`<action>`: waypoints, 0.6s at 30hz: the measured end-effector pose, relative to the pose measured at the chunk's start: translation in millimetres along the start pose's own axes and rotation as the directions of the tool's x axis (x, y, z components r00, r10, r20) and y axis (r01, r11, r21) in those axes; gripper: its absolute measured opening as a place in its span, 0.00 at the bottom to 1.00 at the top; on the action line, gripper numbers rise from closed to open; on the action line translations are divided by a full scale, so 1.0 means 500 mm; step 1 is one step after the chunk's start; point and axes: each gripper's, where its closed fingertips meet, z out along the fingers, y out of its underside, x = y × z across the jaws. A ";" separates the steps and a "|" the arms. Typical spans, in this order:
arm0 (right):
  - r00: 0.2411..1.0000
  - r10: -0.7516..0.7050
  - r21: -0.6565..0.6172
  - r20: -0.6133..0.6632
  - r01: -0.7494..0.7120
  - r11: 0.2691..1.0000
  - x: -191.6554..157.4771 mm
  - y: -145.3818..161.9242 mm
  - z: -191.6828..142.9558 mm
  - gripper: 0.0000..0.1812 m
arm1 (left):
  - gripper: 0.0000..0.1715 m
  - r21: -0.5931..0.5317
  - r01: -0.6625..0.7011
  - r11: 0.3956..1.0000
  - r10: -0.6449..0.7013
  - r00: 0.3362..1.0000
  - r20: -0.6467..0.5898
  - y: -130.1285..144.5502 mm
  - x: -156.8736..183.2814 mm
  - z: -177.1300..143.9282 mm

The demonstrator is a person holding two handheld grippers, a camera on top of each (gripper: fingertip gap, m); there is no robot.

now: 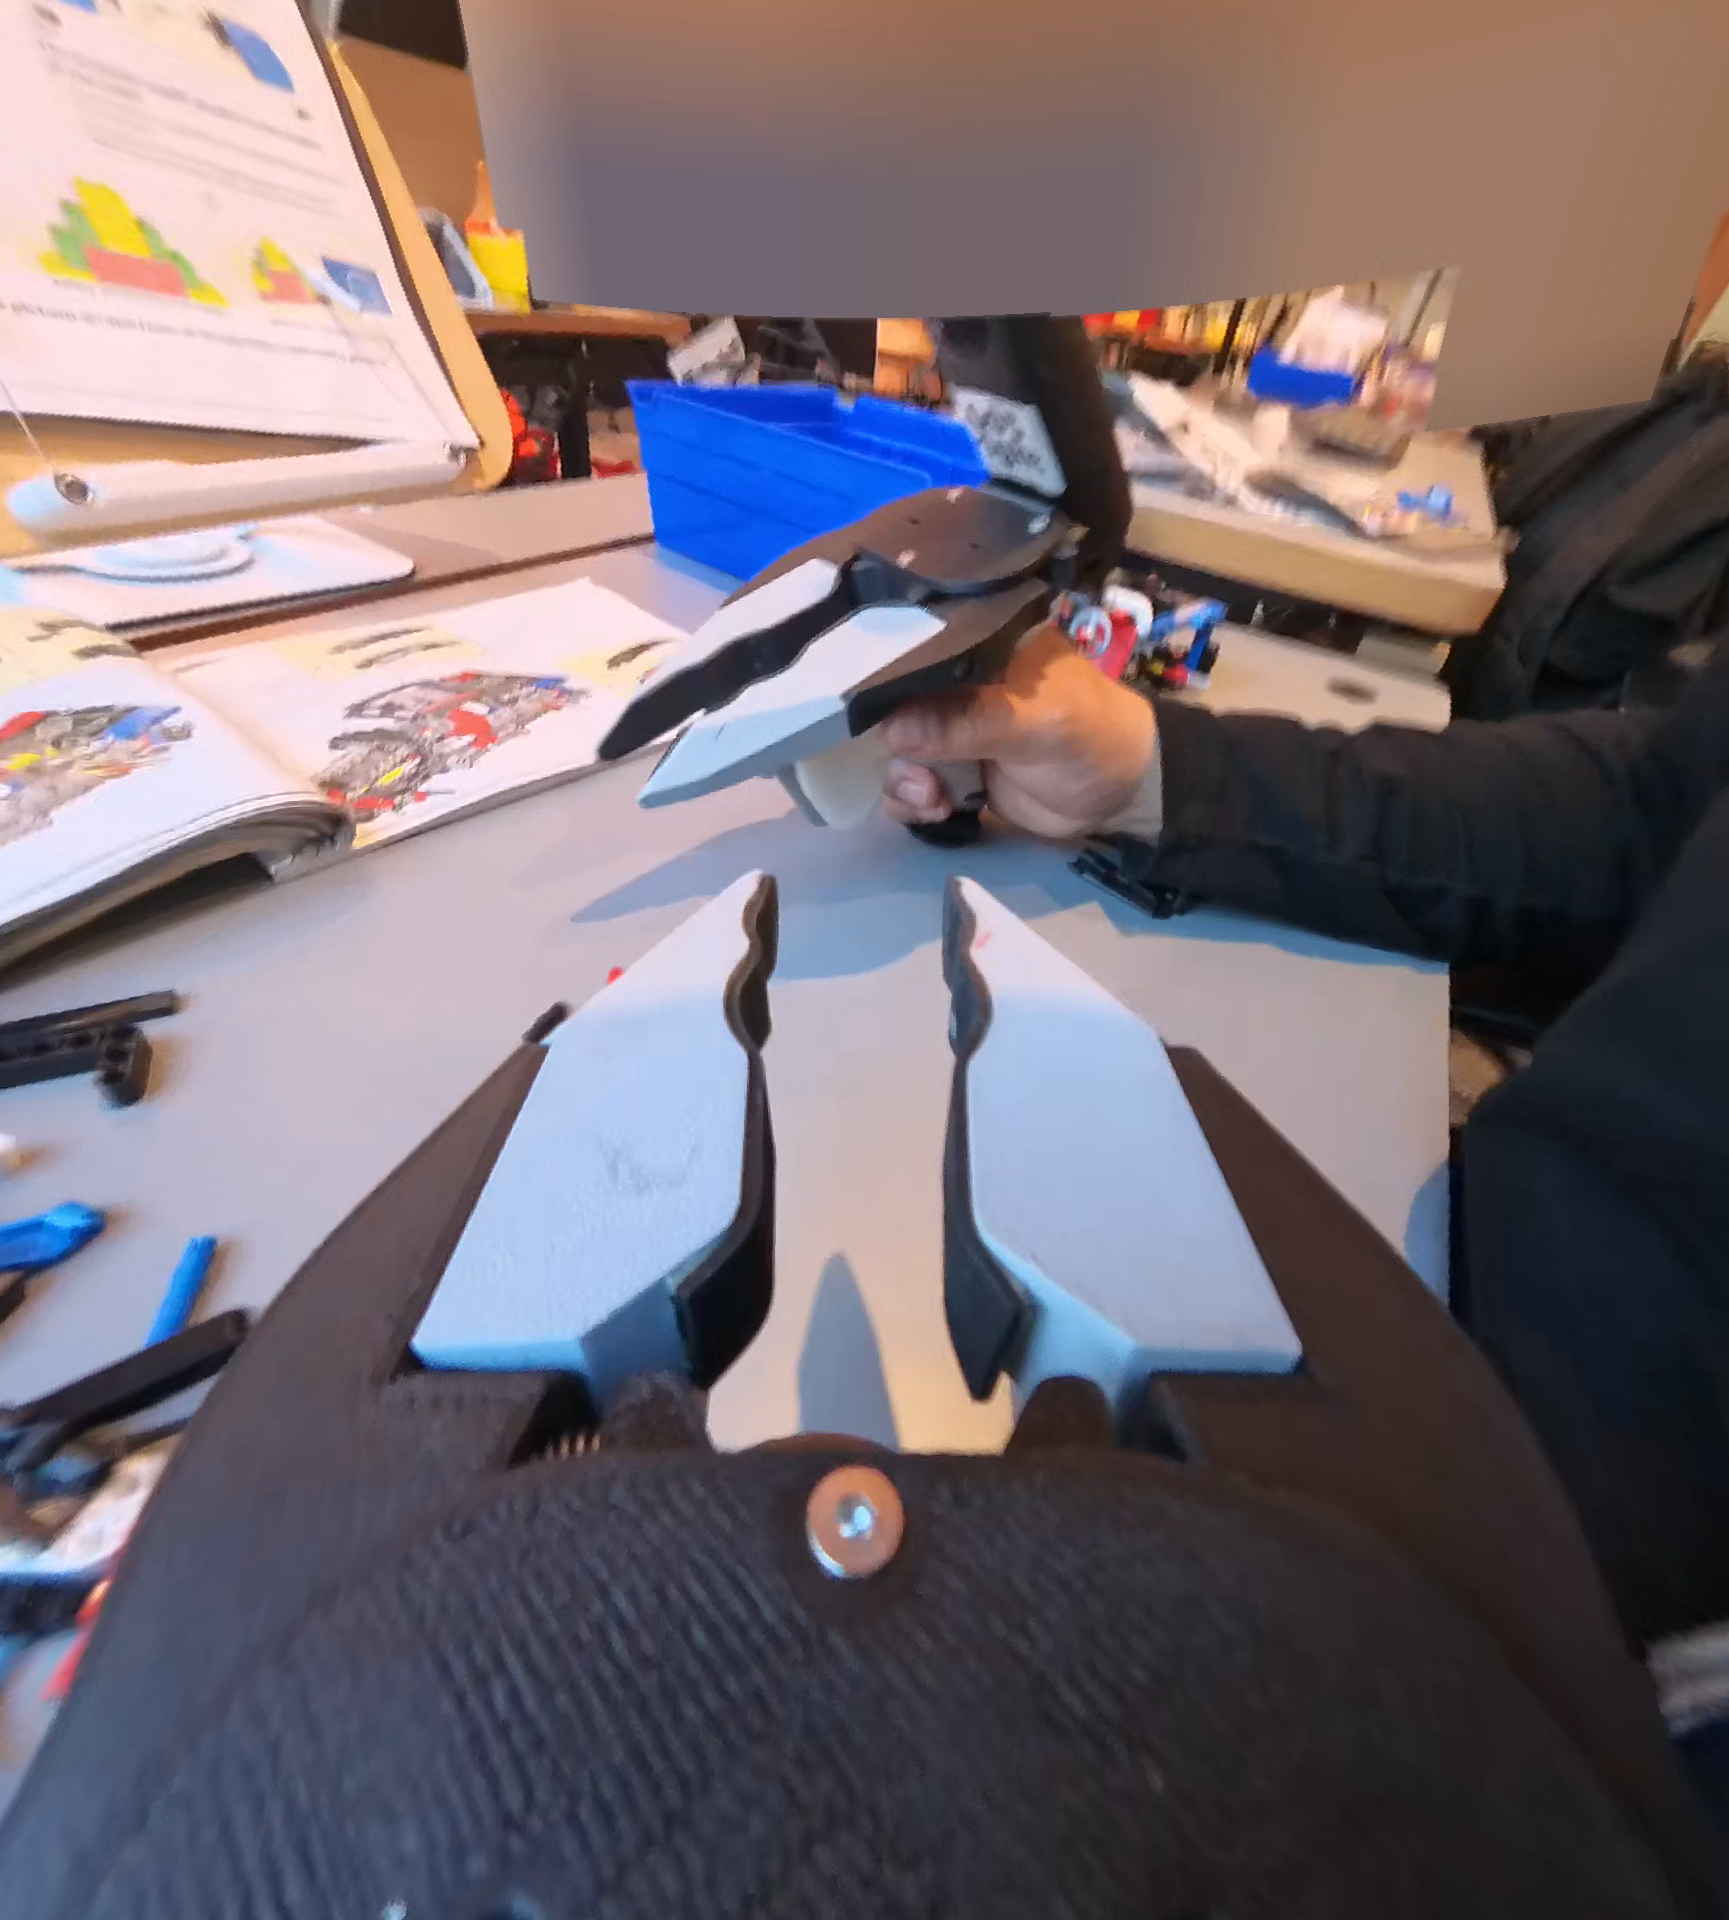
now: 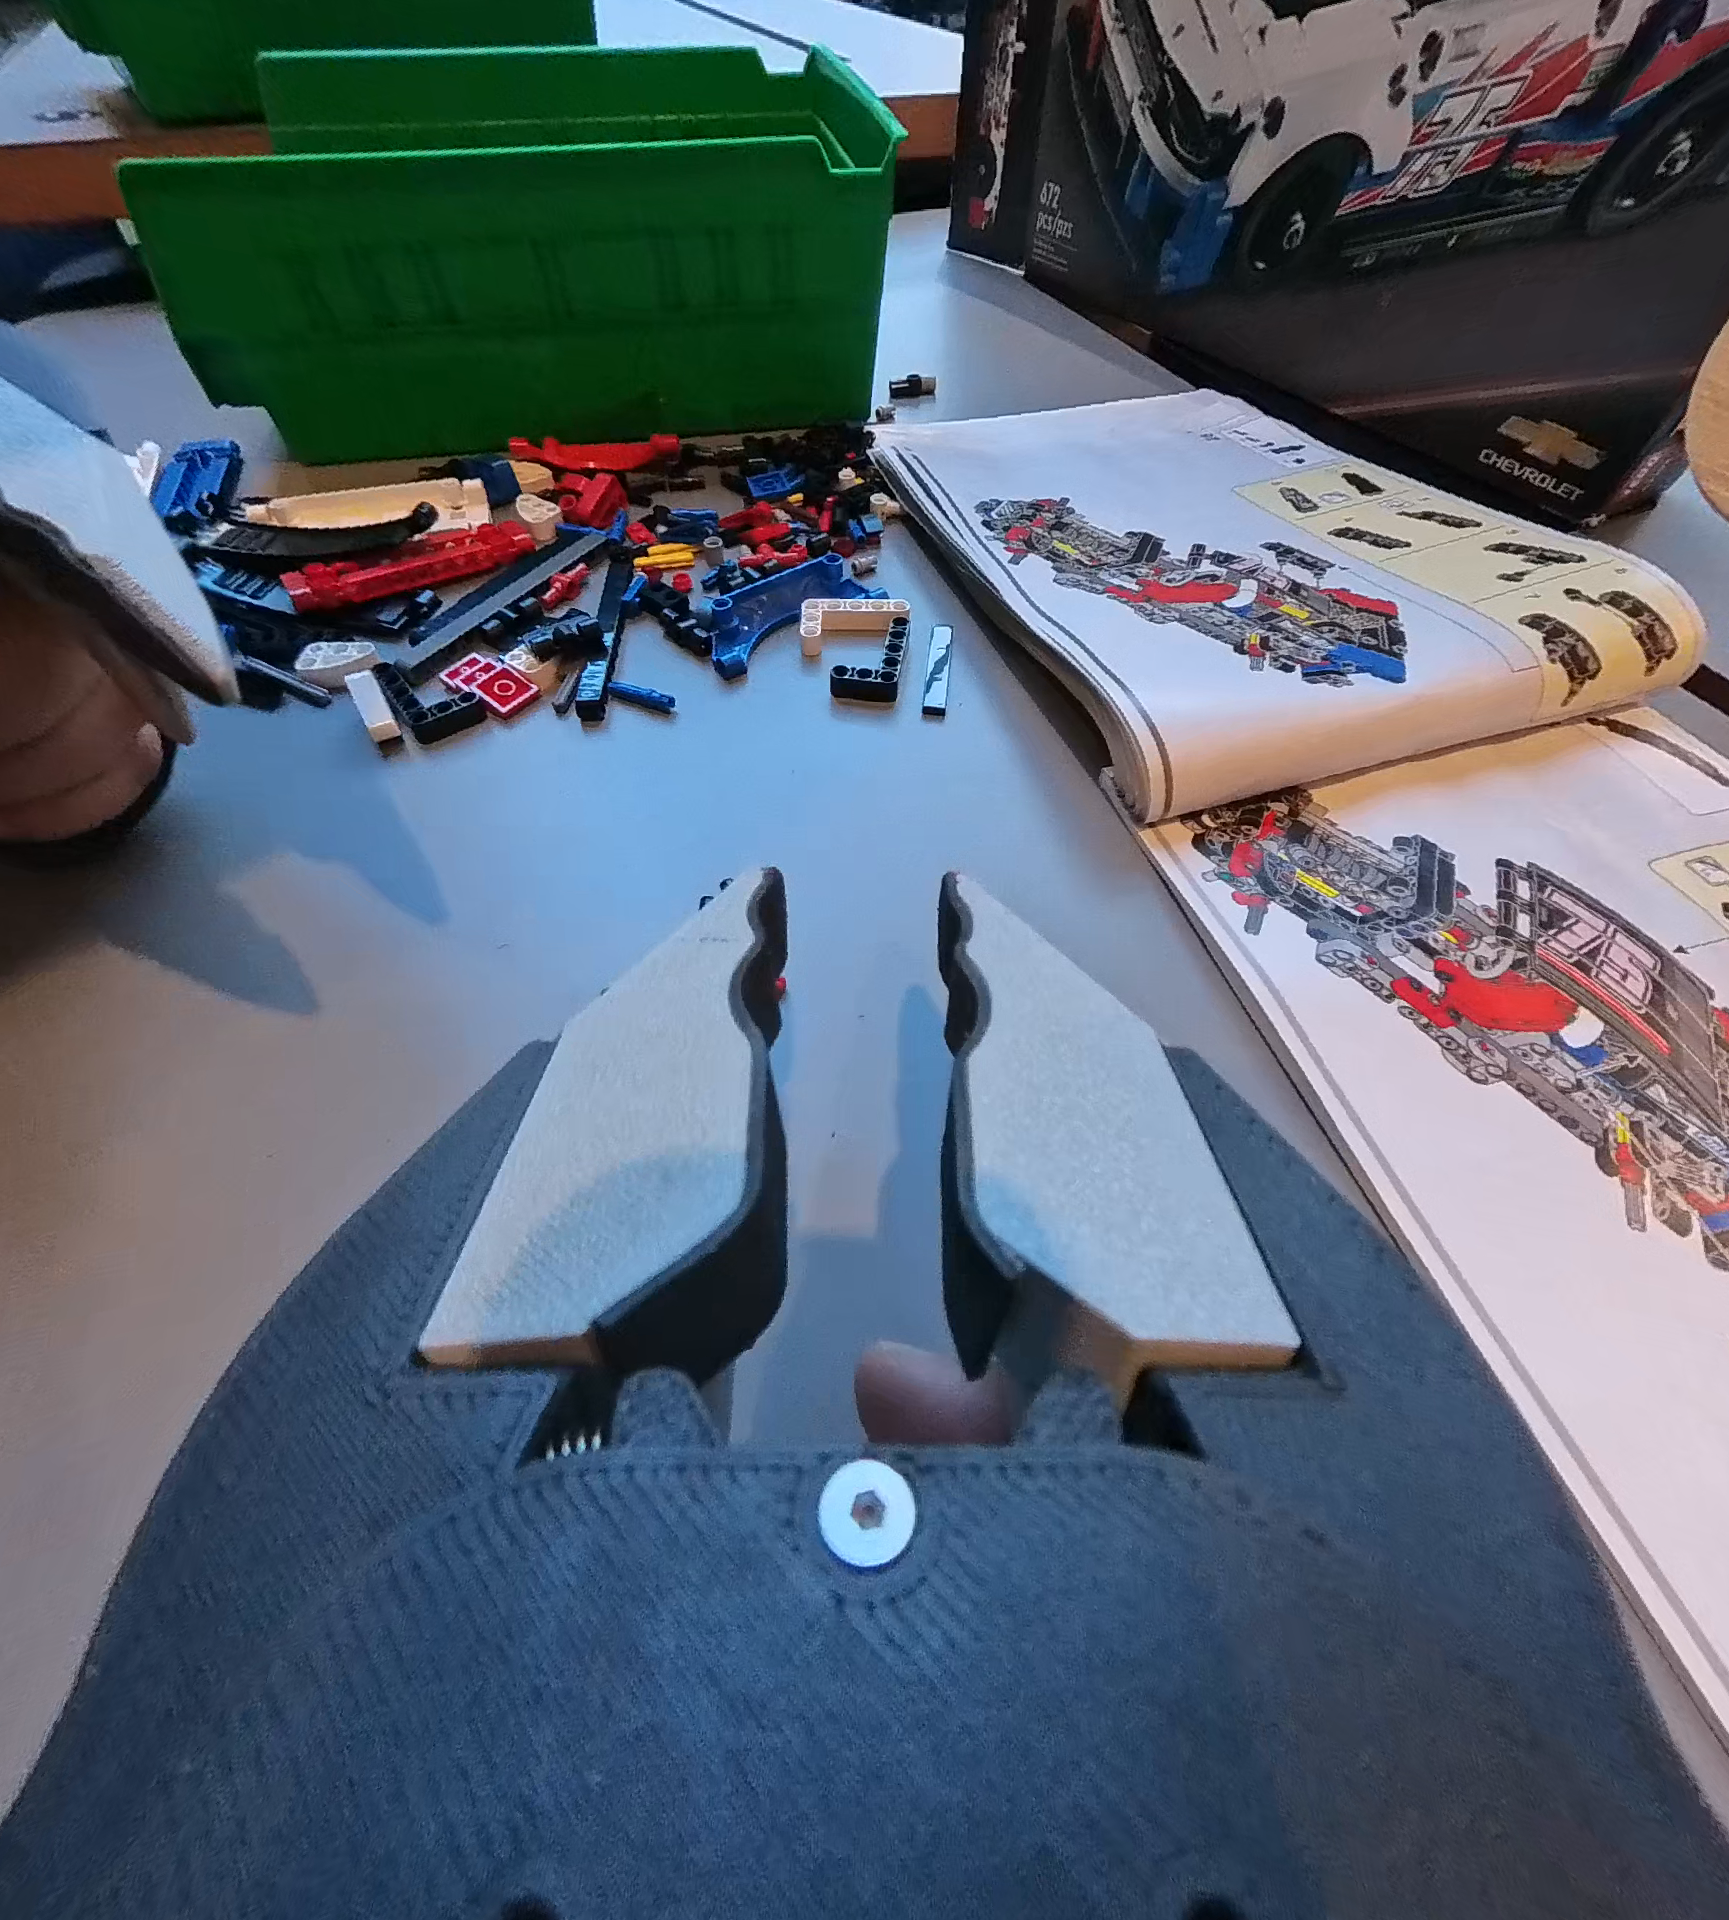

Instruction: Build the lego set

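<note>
My right gripper [image 2: 862,914] has its fingers spread and empty; so does my left gripper [image 1: 860,914]. The loose bricks [image 2: 569,592] lie at eleven o'clock from the right fingers, well apart. The left gripper looks nearer to them.

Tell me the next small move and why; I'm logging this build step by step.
Probably bring the right gripper forward to the loose pile of pieces by the green bin. Both it and the left gripper are open and empty over bare table, and the instruction booklet already lies open.
</note>
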 end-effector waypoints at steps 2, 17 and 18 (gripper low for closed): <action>1.000 -0.027 0.046 -0.009 0.027 0.999 -0.004 -0.012 -0.009 0.12 | 0.16 -0.017 -0.027 0.999 0.028 0.999 0.032 -0.028 -0.024 -0.026; 0.997 -0.005 0.083 -0.074 0.012 0.996 0.014 -0.031 -0.027 0.18 | 0.19 -0.503 0.269 0.821 0.094 0.805 0.585 0.022 -0.394 -0.295; 0.997 -0.001 0.082 -0.079 0.008 0.997 0.017 -0.031 -0.028 0.19 | 0.19 -0.496 0.312 0.810 0.059 0.799 0.599 0.034 -0.396 -0.297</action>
